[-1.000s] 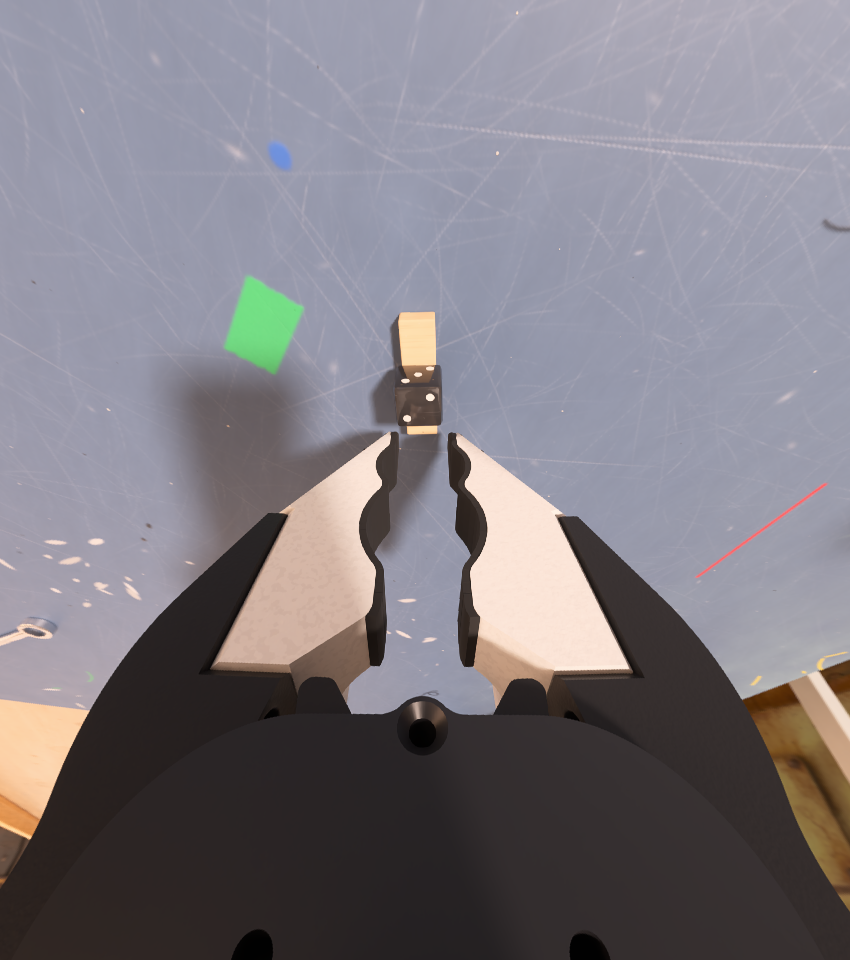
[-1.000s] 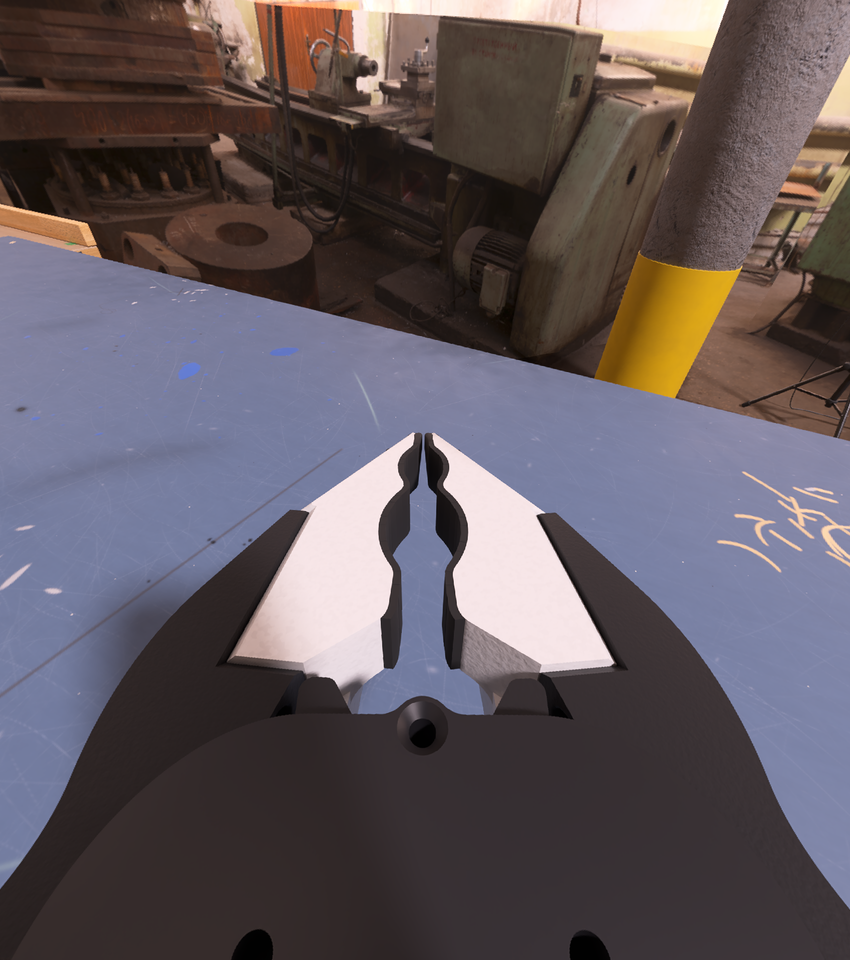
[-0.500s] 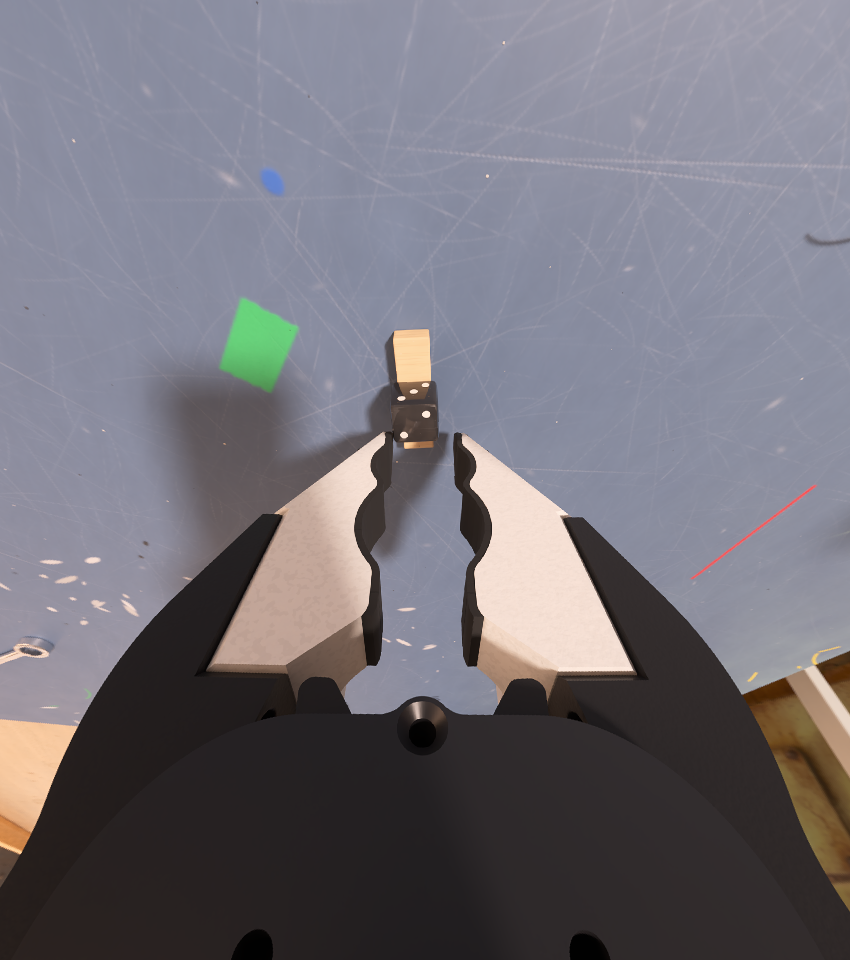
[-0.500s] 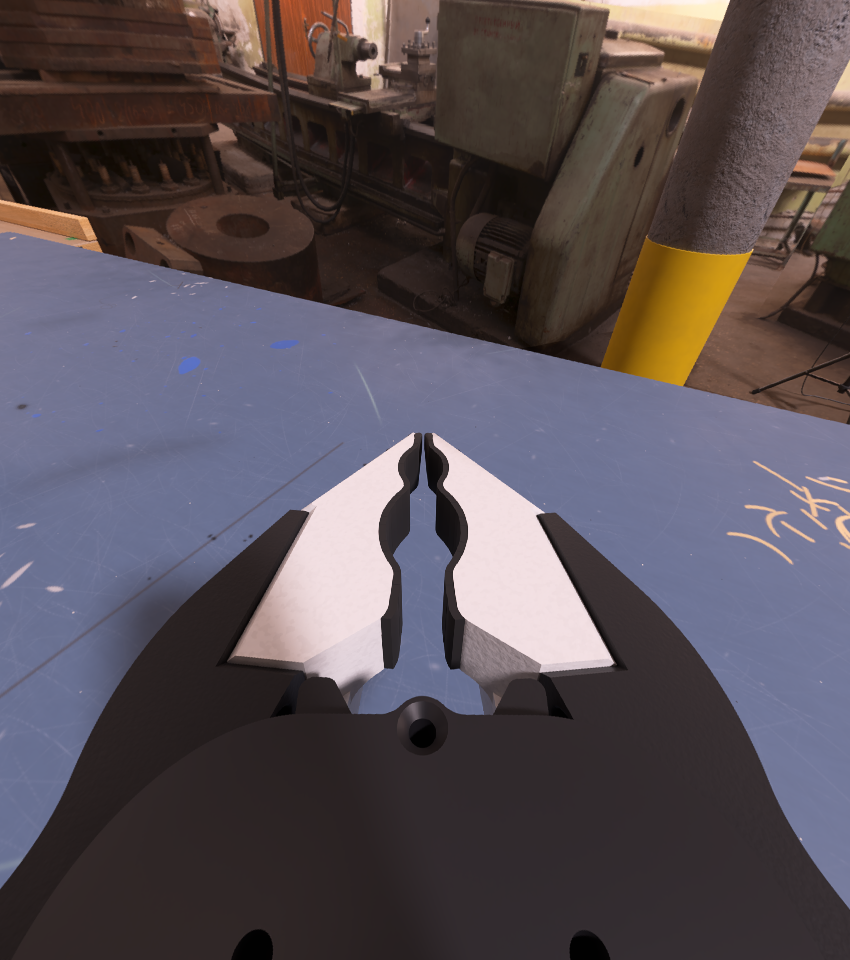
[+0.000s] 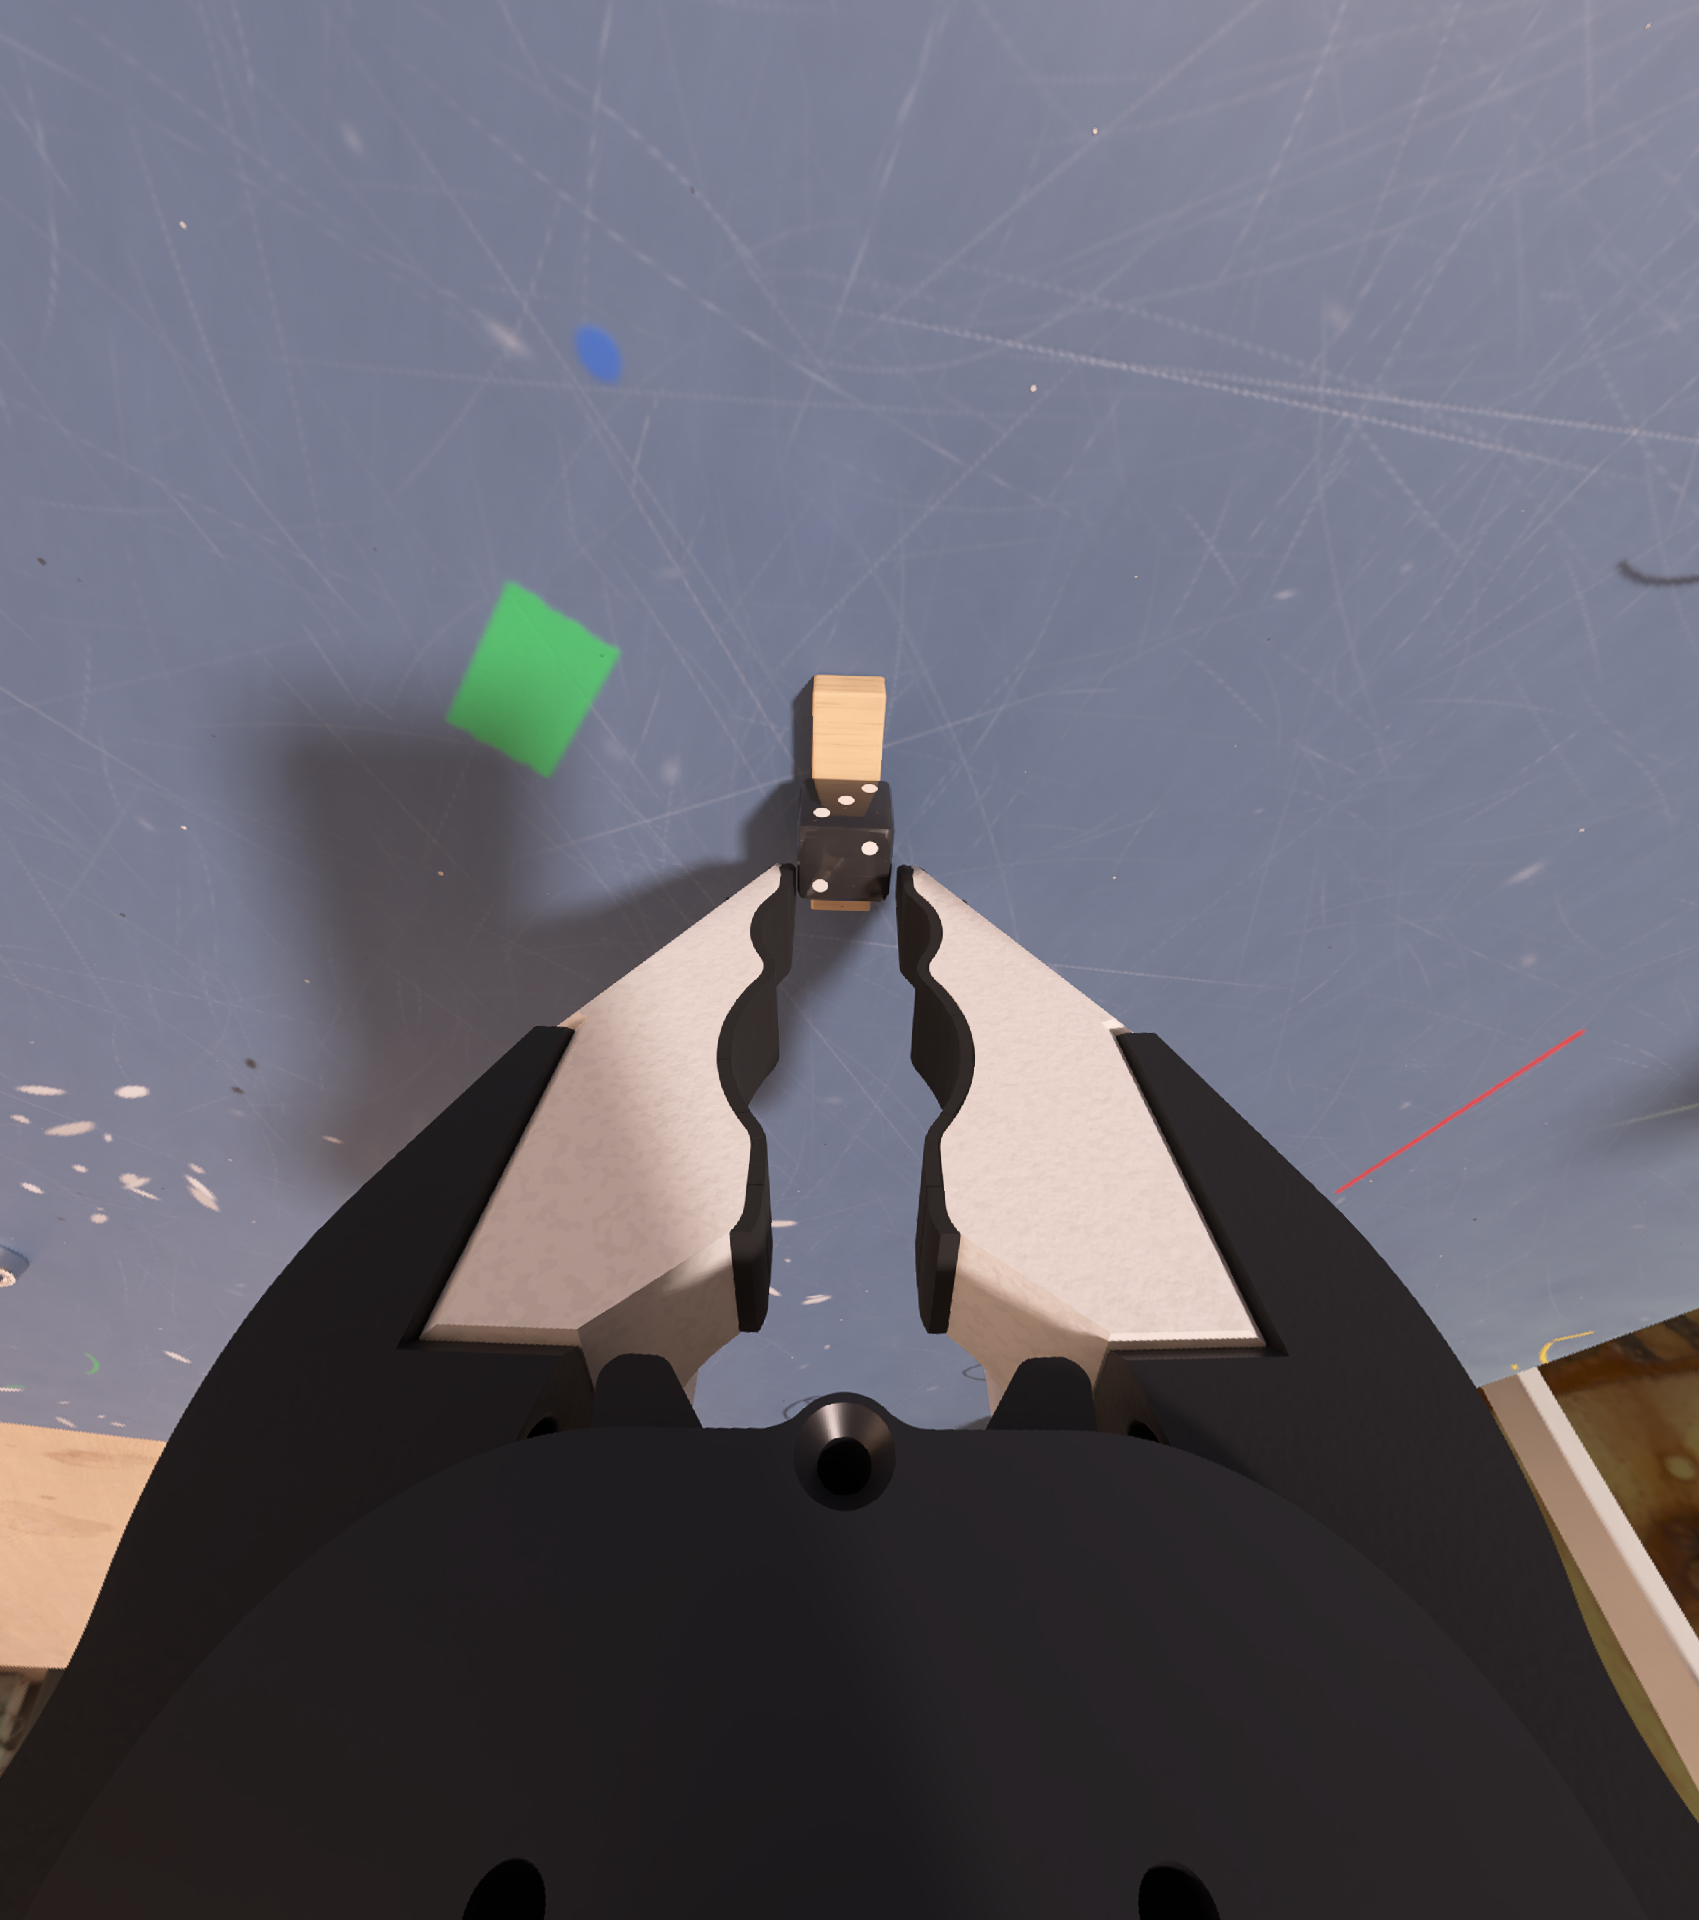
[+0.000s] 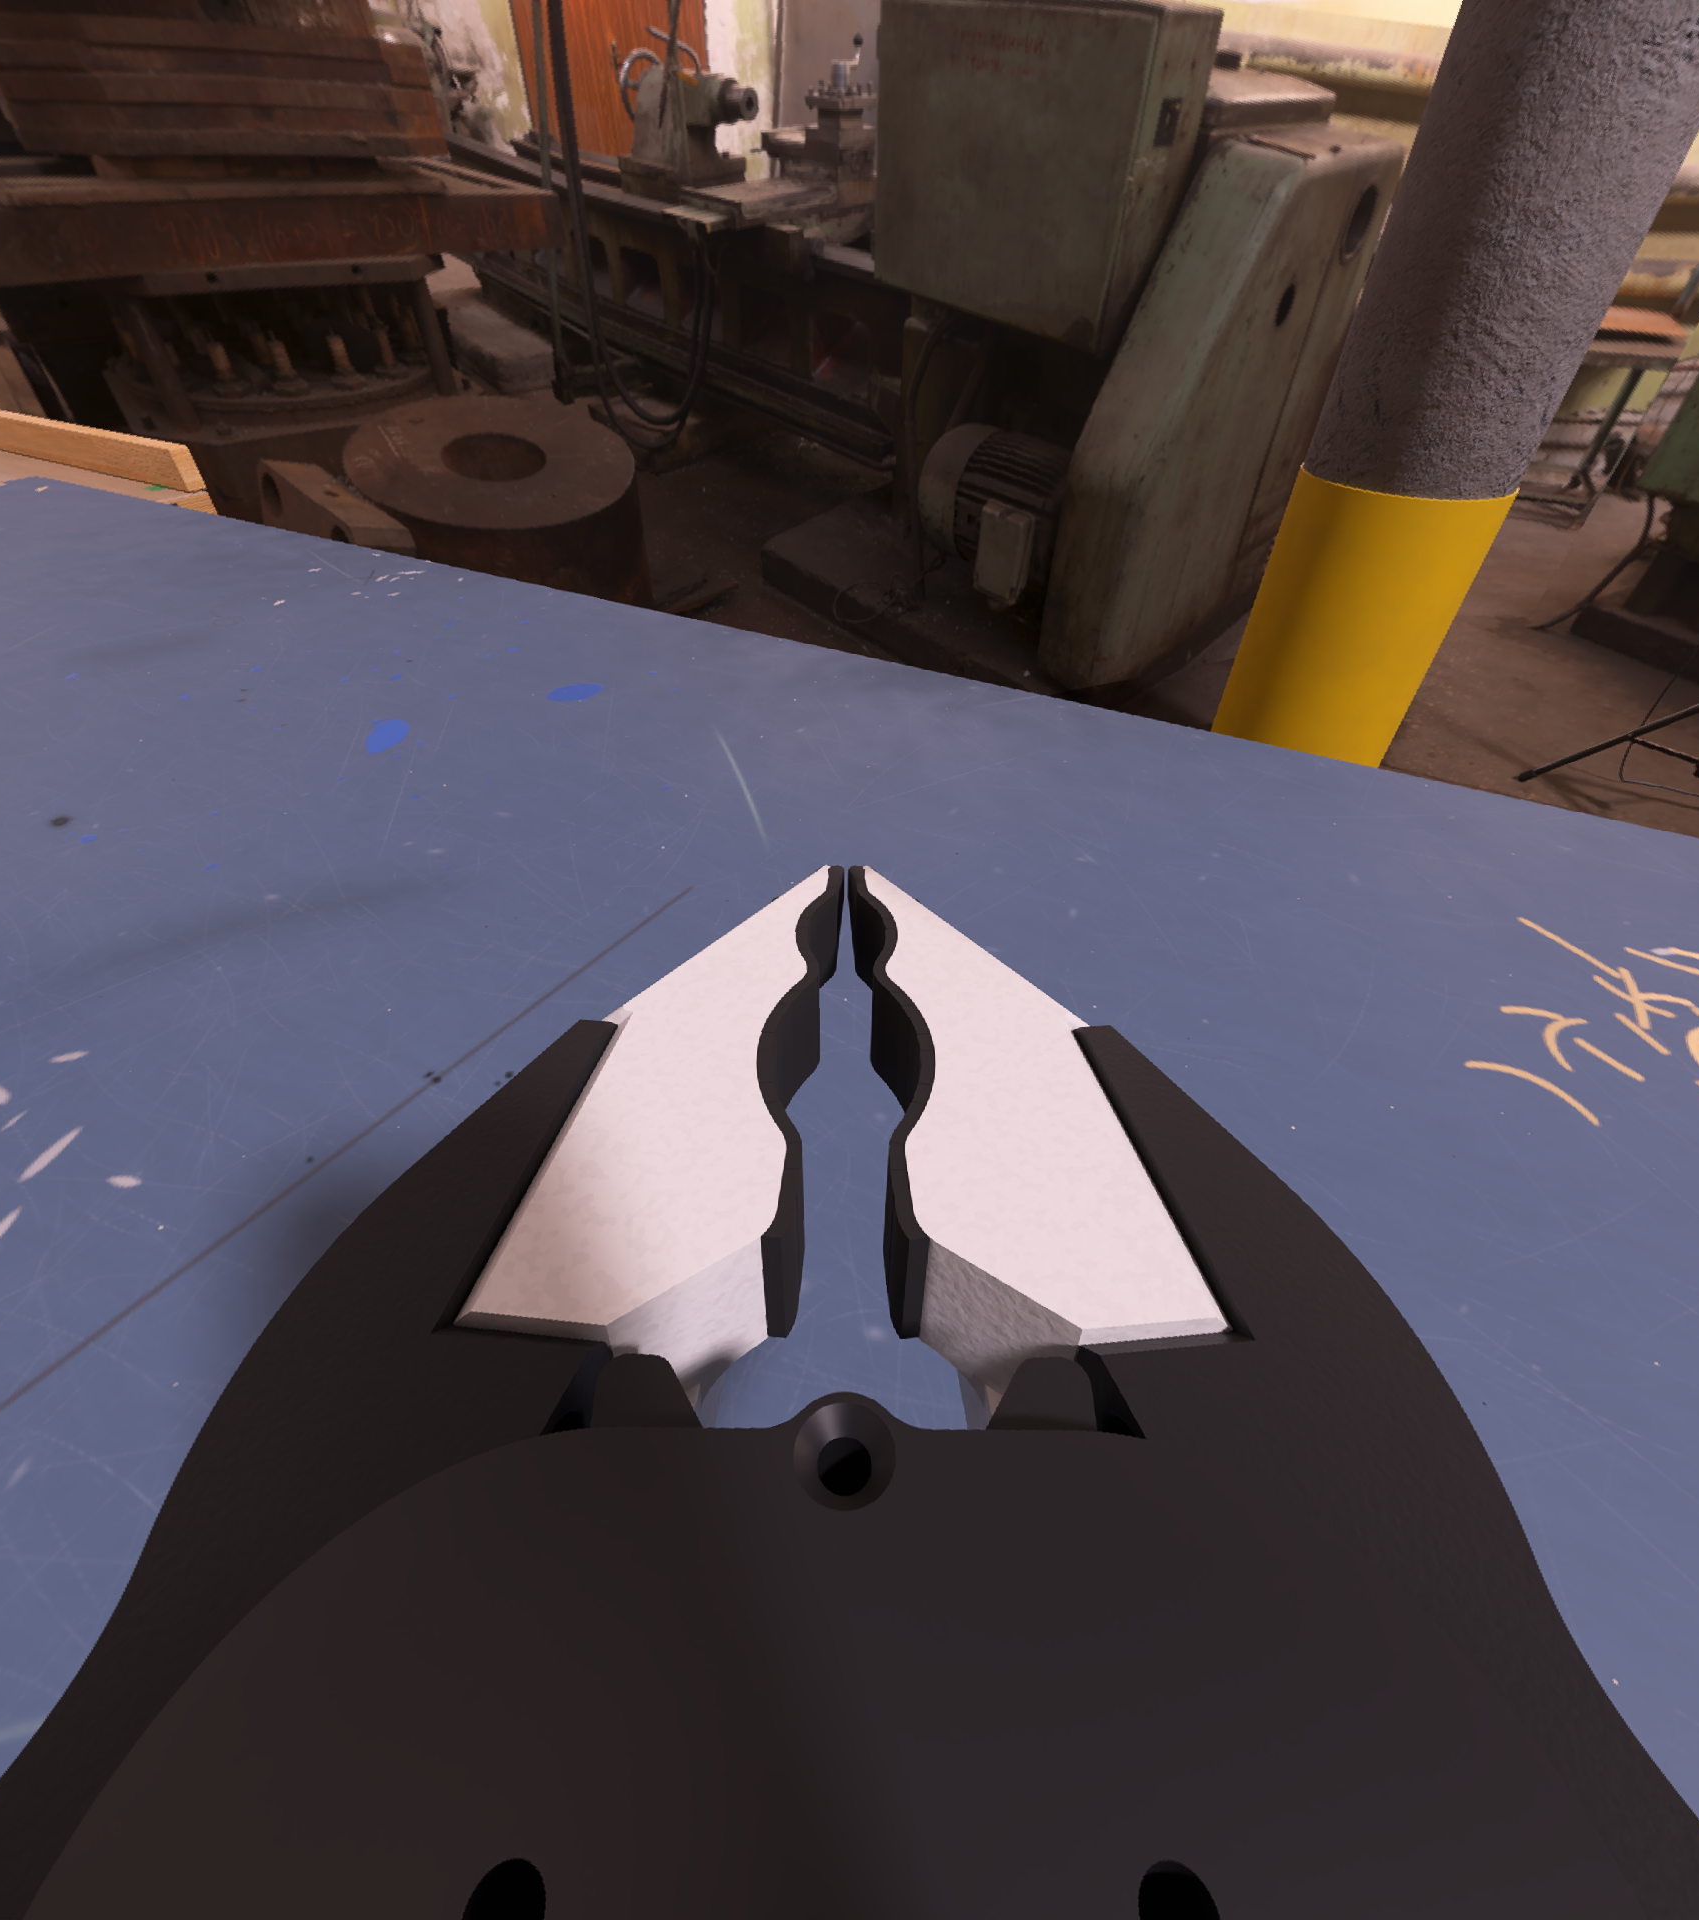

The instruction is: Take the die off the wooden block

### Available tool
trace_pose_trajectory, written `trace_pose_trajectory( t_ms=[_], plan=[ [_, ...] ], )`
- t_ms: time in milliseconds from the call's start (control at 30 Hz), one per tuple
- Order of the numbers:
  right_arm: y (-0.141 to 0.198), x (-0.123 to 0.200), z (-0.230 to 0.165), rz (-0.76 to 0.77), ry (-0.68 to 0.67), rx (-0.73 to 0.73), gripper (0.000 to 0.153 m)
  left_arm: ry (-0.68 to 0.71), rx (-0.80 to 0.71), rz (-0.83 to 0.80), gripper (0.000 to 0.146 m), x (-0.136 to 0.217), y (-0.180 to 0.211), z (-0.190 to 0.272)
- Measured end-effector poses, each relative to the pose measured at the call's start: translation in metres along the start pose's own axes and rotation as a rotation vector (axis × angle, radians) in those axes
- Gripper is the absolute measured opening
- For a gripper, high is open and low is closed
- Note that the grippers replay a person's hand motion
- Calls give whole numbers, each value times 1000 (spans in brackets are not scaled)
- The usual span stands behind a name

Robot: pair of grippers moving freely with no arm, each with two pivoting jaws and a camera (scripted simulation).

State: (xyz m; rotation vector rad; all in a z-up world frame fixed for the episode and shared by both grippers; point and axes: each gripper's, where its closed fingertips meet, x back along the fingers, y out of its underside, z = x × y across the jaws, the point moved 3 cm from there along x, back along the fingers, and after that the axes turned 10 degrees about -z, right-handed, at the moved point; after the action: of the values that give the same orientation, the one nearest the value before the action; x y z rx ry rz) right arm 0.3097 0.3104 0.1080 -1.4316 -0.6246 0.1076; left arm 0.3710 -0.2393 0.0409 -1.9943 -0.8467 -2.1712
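Left claw (image 5: 843,883) closer around die (image 5: 845,854)

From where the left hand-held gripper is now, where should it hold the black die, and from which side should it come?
Grip the black die on its two opposite side faces, coming straight down from above. It sits square on the near end of the wooden block, and the left hand-held gripper is already open with one fingertip on each side. Closing at the die's mid-height should probably keep the tips clear of the block.
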Motion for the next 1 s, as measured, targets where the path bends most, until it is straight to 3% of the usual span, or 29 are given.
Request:
trace_pose_trajectory(
  t_ms=[233,500,700,1000],
  plan=[
    [-1,1,0,5,1,-1,1,-68,-7,65,16,12,-1,1],
    [-7,7,0,39,-5,-4,1,-262,-132,292,16,109,-39,49],
    [-16,16,3,93,-5,-19,0,-304,-372,451,16,154,-122,118],
    [-17,20,8,102,20,-17,0,-185,-744,488,16,129,-277,200]
  ],
)
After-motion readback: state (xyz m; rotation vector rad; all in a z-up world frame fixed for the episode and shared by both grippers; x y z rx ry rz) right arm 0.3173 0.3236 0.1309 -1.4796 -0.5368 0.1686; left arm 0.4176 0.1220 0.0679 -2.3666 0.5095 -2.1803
